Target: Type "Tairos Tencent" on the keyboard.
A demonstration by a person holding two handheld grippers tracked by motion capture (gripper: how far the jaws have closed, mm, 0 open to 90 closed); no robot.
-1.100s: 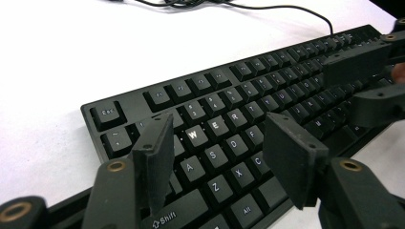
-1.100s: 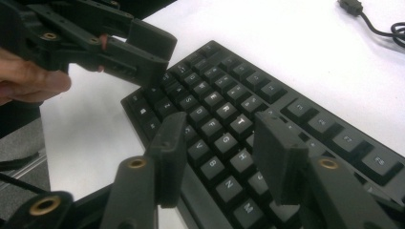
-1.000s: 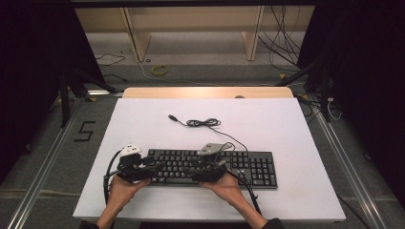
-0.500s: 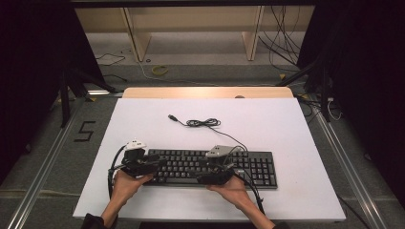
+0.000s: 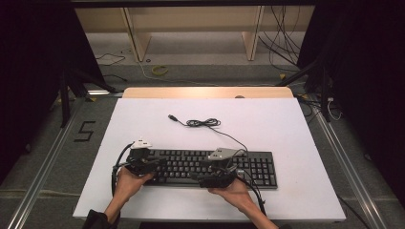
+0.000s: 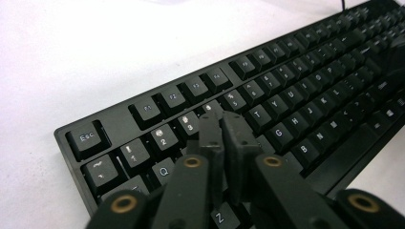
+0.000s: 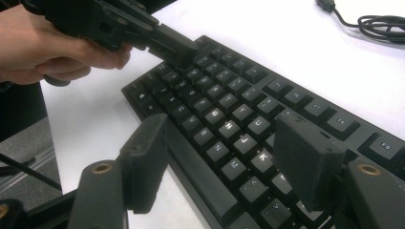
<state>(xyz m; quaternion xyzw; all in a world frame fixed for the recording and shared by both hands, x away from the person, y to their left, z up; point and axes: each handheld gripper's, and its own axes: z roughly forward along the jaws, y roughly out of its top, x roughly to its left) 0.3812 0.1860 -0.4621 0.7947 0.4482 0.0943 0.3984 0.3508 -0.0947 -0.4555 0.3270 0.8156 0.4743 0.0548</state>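
The black keyboard (image 5: 210, 168) lies flat on the white table (image 5: 286, 129), toward the six o'clock edge, its cable (image 5: 203, 122) coiled at twelve o'clock from it. The left gripper (image 6: 222, 125) has just been closing; its jaws now stand pressed together with nothing between them, tips over the number row near the 4 key. The right gripper (image 7: 219, 143) has just been opening; its jaws are spread wide above the letter keys, gripping nothing.

Both forearms reach in low. The left gripper (image 6: 220, 125) has just closed its jaws tip to tip; the right gripper (image 7: 224, 157) has been opening, jaws spread wide, nothing gripped.
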